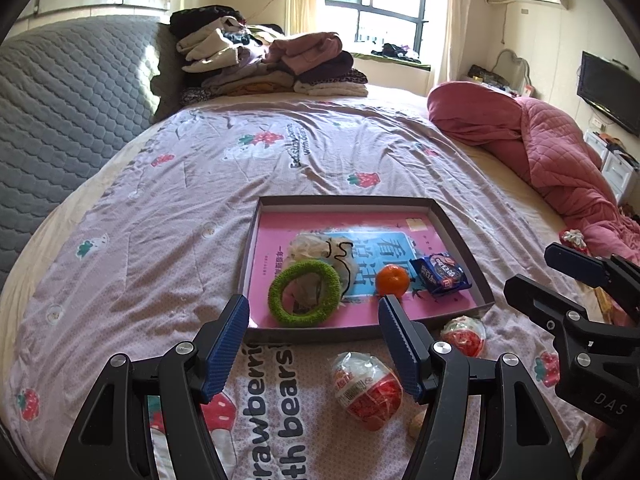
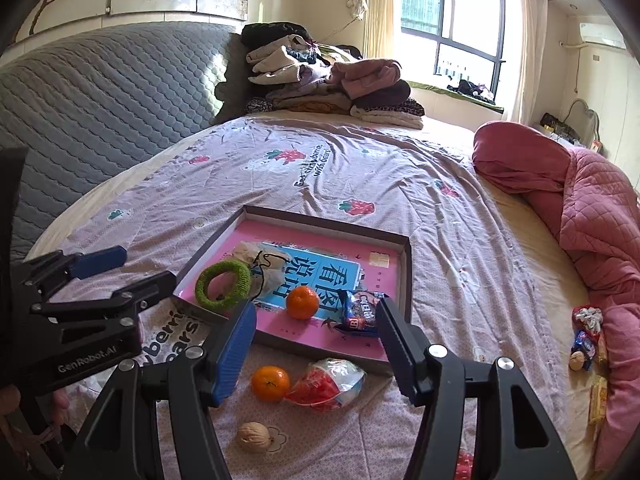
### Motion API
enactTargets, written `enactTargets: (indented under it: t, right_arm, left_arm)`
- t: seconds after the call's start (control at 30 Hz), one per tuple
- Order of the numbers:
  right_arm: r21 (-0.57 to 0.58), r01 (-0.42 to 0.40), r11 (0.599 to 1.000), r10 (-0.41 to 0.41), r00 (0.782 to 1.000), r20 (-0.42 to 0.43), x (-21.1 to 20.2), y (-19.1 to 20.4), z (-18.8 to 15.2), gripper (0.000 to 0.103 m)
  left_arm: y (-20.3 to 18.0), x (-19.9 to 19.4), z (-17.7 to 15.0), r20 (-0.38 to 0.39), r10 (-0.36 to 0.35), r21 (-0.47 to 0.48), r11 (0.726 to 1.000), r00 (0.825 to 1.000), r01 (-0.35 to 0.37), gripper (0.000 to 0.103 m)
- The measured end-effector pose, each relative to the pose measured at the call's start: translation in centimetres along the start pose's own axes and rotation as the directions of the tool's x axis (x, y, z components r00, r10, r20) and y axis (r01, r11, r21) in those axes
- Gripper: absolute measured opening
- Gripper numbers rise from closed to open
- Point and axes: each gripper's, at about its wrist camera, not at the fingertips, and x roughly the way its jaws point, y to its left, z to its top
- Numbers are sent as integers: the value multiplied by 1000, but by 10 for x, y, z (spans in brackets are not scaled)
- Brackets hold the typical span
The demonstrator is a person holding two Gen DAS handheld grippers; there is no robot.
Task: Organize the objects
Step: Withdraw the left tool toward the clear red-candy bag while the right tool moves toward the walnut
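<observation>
Tray [image 2: 406, 280] beyond both empty jaws

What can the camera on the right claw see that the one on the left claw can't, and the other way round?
Only the right view shows the loose orange and the whole walnut on the bedspread. Only the left view shows the wall TV. Both show the tray with its green ring, orange and snack packet.
</observation>
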Motion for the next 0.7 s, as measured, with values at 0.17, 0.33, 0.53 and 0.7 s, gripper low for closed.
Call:
enactTargets:
  t: [0.17, 0.33, 0.53, 0.7]
  right_arm:
    - [21, -19, 1000, 19, 1000, 6, -1, -1, -9, 61]
    - [50, -70, 996, 69, 998, 14, -1, -4, -23, 62]
    - [65, -56, 996, 56, 998, 0, 1, -7, -40, 62]
    - [52, -30, 998, 32, 999, -23, 7, -5, -54, 62]
  left_arm:
    - [-2, 4, -9, -9, -5, 10, 1000, 1000, 5, 69]
    - [-7, 8, -18, -24, -20, 27, 999, 1000, 21, 69]
    - [-11, 17, -27, -47, -37, 40, 998, 998, 39, 69]
    - [-10, 27, -35, -71, -40, 37, 998, 997, 43, 69]
